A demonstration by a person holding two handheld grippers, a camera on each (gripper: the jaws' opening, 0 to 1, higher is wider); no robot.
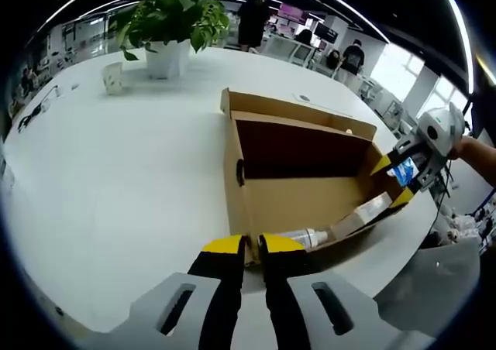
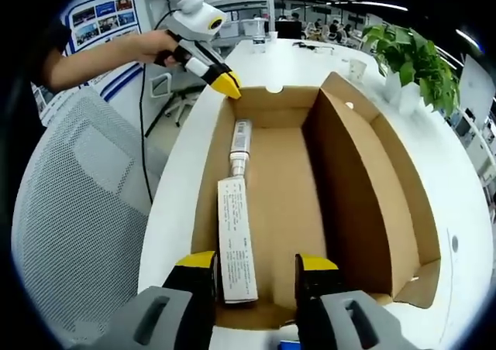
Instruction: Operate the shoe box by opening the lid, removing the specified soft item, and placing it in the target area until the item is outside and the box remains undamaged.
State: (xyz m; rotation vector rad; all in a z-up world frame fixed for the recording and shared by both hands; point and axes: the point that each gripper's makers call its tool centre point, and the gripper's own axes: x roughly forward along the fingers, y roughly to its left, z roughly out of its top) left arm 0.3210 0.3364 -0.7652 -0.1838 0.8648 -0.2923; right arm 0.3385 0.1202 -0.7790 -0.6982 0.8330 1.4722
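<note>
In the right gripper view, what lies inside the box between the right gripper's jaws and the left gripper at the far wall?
A white carton, then a tube, end to end on the shoe box floor between right gripper and left gripper.

The shoe box (image 2: 341, 211) is plain brown cardboard, open, its lid (image 1: 298, 110) folded back and standing up along the far long side in the left gripper view; it sits on the white bench (image 1: 116, 172) near the edge. Inside, on the box floor along the wall at 9 o'clock in the right gripper view, lie a long white printed carton (image 2: 236, 238) and, end to end beyond it toward 12 o'clock, a small white bottle (image 2: 240, 145).
</note>
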